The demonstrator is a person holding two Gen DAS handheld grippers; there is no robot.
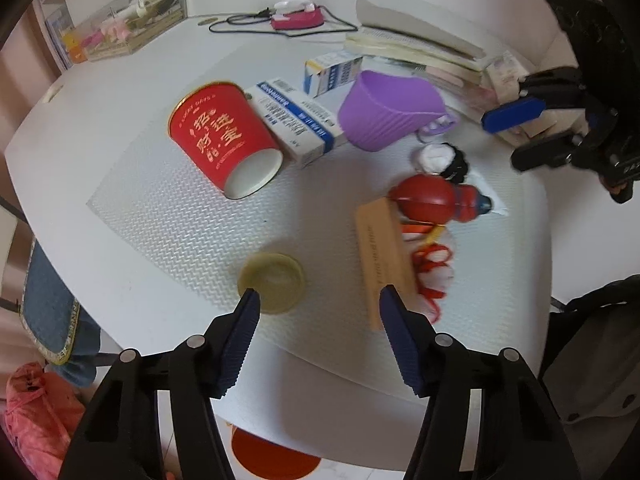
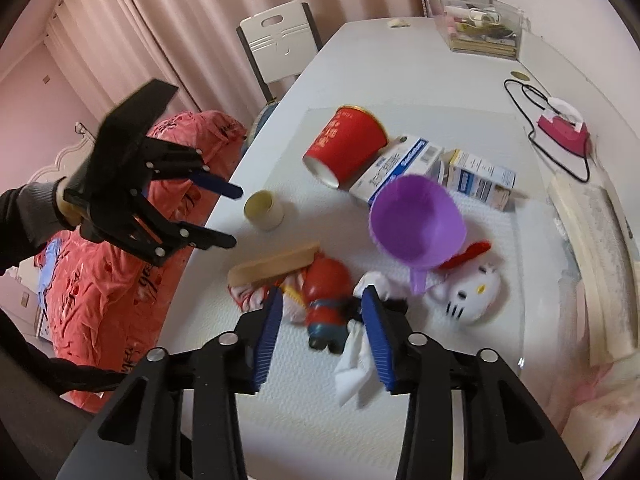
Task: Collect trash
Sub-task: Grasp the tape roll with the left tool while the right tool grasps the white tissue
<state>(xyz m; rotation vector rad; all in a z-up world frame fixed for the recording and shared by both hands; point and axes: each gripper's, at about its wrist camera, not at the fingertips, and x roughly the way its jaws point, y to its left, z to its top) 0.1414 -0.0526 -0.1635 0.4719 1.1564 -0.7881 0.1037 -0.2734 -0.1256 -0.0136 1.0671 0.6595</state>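
My left gripper [image 1: 320, 298] is open over the table's near edge. Its left fingertip overlaps a small cream cup [image 1: 271, 282] that stands upright, and nothing is between the pads. My right gripper [image 2: 323, 308] has its jaws apart above a red bottle-shaped toy [image 2: 324, 304], with no pad visibly pressing on it. A crumpled white tissue [image 2: 356, 364] lies by its right finger. A red paper cup [image 1: 224, 144] lies on its side beside two blue-and-white boxes [image 1: 296, 120]. In the right wrist view, the left gripper [image 2: 236, 216] hovers next to the cream cup [image 2: 264, 210].
A purple ribbed cup [image 2: 416, 224], a wooden block [image 1: 384, 256] and a white cat plush [image 2: 472, 292] crowd the mat. Books [image 1: 416, 48], a clear organiser [image 1: 132, 20] and a pink corded device [image 1: 298, 16] sit at the back. A pink-red bag [image 2: 108, 240] stands beside the table.
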